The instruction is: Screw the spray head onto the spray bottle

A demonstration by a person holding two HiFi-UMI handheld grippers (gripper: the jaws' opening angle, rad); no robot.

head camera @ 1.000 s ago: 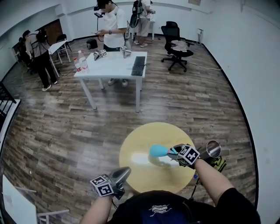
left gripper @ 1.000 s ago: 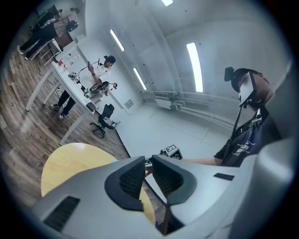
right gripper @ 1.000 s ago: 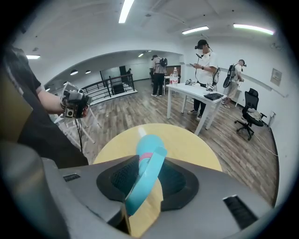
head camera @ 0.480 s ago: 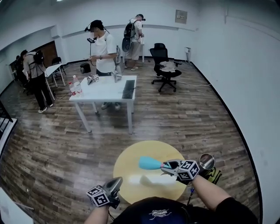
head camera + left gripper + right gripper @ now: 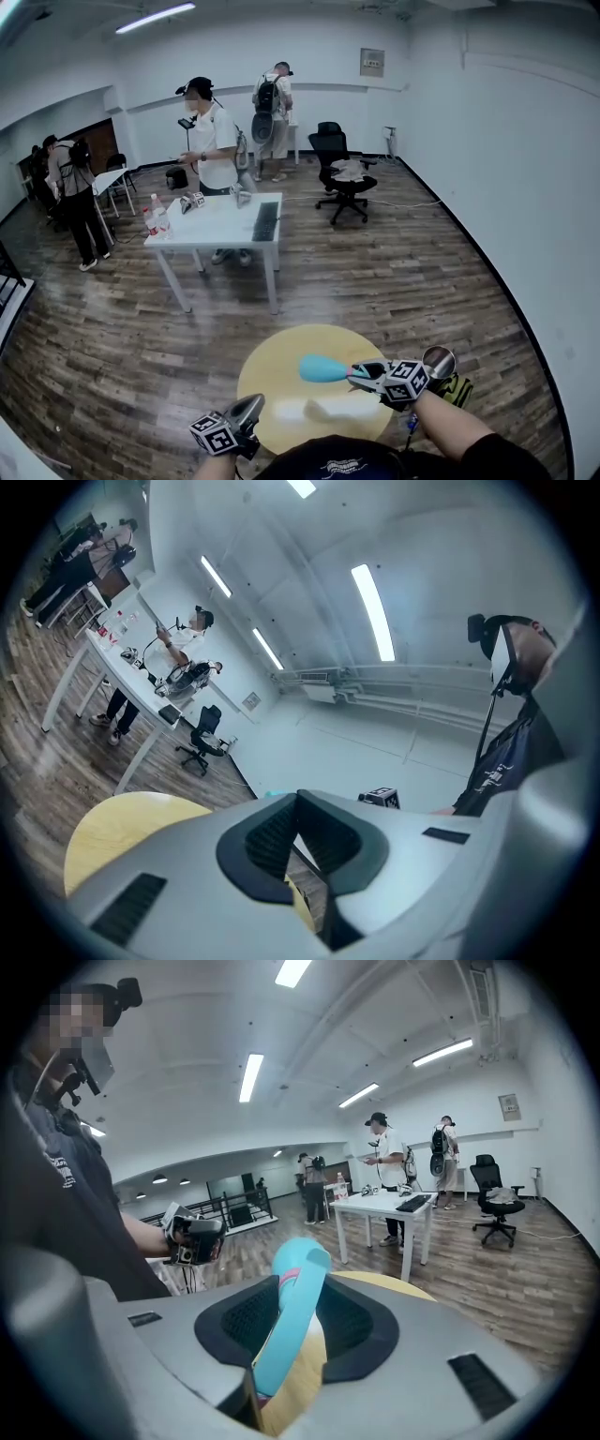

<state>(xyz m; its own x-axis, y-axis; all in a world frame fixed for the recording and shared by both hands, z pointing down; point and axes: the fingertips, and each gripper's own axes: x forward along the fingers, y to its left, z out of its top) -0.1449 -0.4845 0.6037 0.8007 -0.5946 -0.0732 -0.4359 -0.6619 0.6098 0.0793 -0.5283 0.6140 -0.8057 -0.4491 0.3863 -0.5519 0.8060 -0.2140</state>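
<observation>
Turquoise spray head [image 5: 323, 368], pale yellow round table [image 5: 272, 367], white desk [image 5: 220, 225], brown plank floor [image 5: 375, 281], black chair [image 5: 339, 173]

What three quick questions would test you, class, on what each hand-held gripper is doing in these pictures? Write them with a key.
1. True or false: the jaws of the left hand-held gripper stand wide apart.
2. Which colour is the top of the round table? A yellow, B white, C black.
3. Short answer: what is gripped between the jaws of the right hand-held gripper?

Key: 1 false, they are shut with nothing between them. 2 A. 3 the turquoise spray head.
</observation>
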